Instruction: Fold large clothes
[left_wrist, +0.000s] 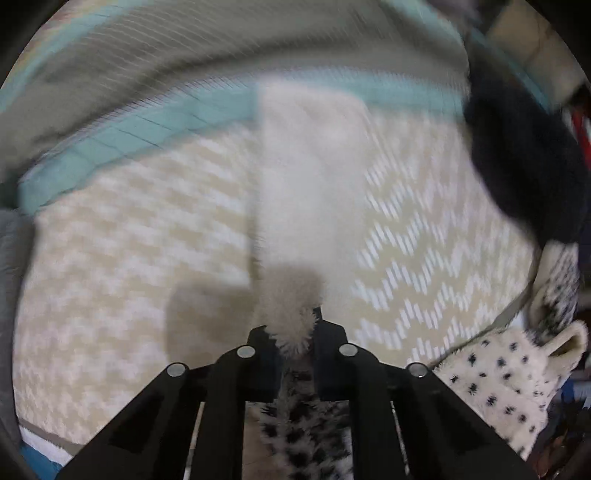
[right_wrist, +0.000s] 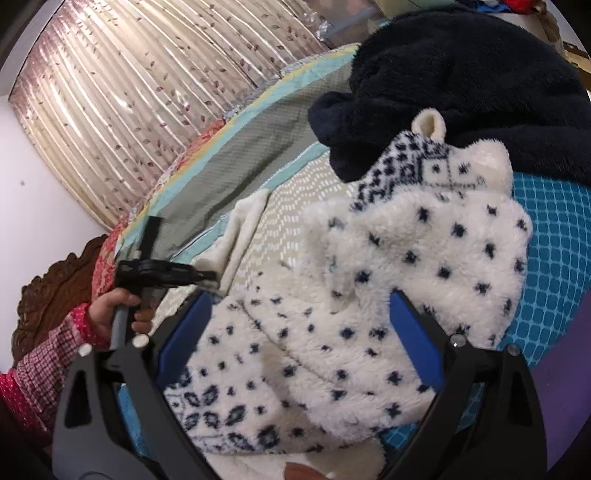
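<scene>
A white fleece garment with dark blue spots (right_wrist: 369, 295) lies bunched on the bed. My left gripper (left_wrist: 295, 339) is shut on its fluffy edge (left_wrist: 291, 314), and a plain white part (left_wrist: 306, 177) stretches away from the jaws over the bed. In the right wrist view the left gripper (right_wrist: 210, 275) holds that cream edge (right_wrist: 236, 236) at the left. My right gripper (right_wrist: 299, 302) is open, its blue-padded fingers (right_wrist: 413, 332) either side of the spotted fleece.
A dark navy fleece (right_wrist: 461, 74) lies heaped behind the spotted garment; it also shows in the left wrist view (left_wrist: 524, 158). The bed cover (left_wrist: 110, 240) is beige zigzag with a teal border (left_wrist: 147, 122). A teal checked cloth (right_wrist: 554, 258) lies right. Curtains (right_wrist: 129, 92) hang behind.
</scene>
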